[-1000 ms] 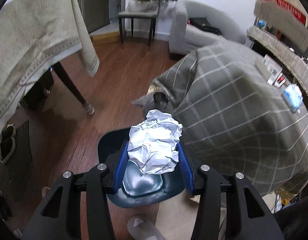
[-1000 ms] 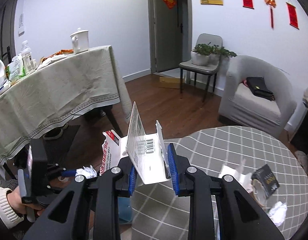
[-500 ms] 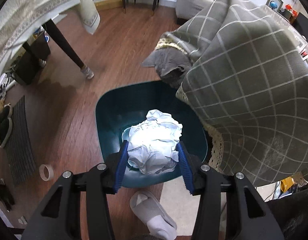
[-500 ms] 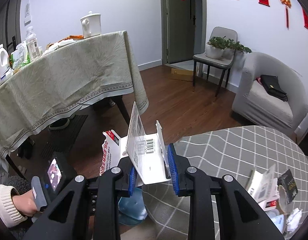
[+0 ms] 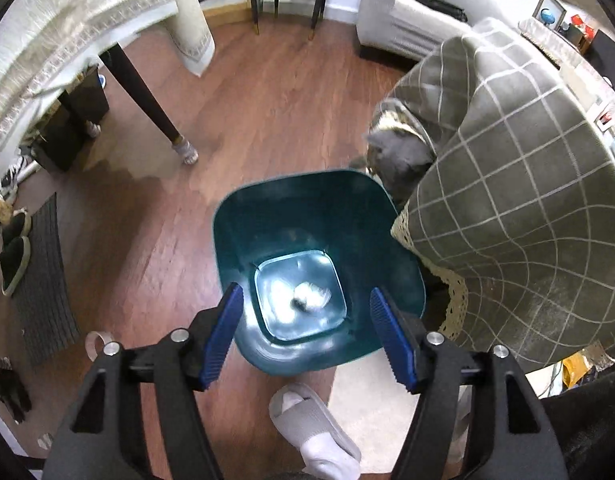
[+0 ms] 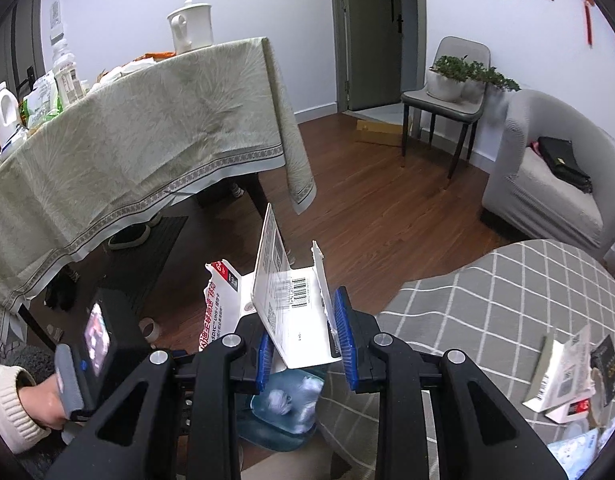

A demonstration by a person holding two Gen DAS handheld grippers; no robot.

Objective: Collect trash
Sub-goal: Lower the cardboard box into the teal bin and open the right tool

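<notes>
Crumpled white paper (image 5: 310, 295), gripped a second ago, now lies in teal bin (image 5: 243, 240); left tongs (image 5: 307, 338) opening, empty, pointing down. Right tongs (image 6: 303, 350) clenched on torn packaging (image 6: 295, 304), 12 o'clock.

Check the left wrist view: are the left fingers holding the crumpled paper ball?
No, the paper ball lies at the bottom of the teal bin, and the opening left fingers have nothing between them.

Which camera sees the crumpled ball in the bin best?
The left wrist view: it looks straight down at the crumpled ball on the bin floor. The right wrist view shows it only blurred, beneath the cardboard packaging.
</notes>
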